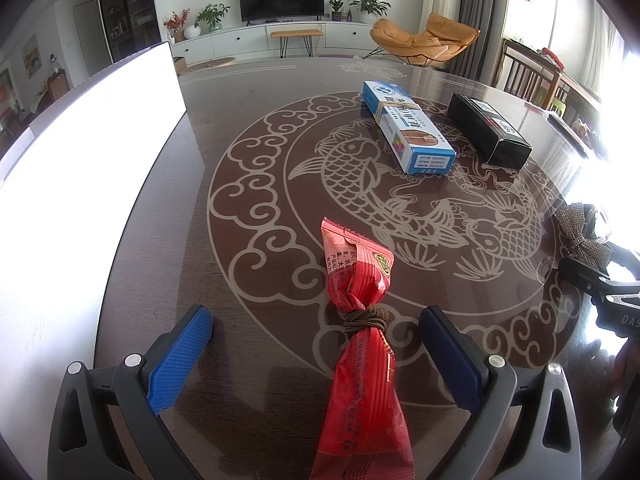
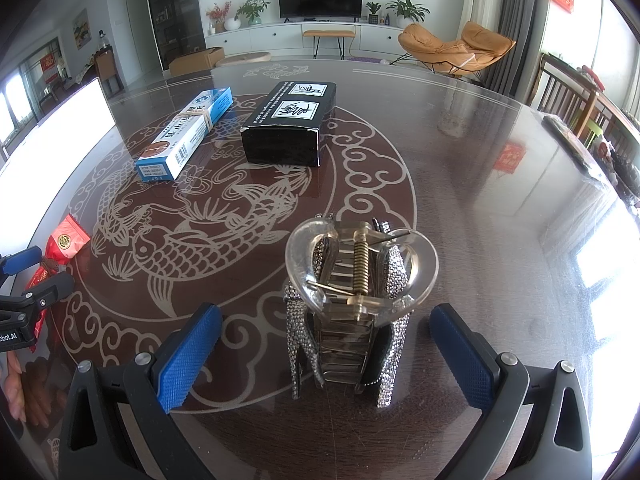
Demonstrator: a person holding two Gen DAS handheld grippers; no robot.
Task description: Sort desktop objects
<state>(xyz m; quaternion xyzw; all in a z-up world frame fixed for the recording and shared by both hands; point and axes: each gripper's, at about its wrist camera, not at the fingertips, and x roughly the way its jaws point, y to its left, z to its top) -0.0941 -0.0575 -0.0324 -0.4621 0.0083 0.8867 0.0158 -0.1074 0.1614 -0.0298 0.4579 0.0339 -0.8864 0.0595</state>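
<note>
Red foil identifies the snack packet (image 1: pixel 362 344), which lies on the glass-topped table (image 1: pixel 248 120) with a brown cord wound around its middle. We hold the left gripper (image 1: pixel 316 344) with its 2 blue-padded fingers (image 1: pixel 182 356) spread wide, 1 on either side of the packet and clear of it. We hold the right gripper (image 2: pixel 326 350) the same way, fingers parted around the rhinestone hair claw (image 2: pixel 350 304), which stands on the table without touching either pad. Farther back lie 2 closed cartons: the blue box (image 1: pixel 406 130), bound with a rubber band, and the black box (image 1: pixel 488 130) just beside it. We cannot tell their contents. A white bin (image 1: pixel 88 168) sits at the left edge, overexposed.
</note>
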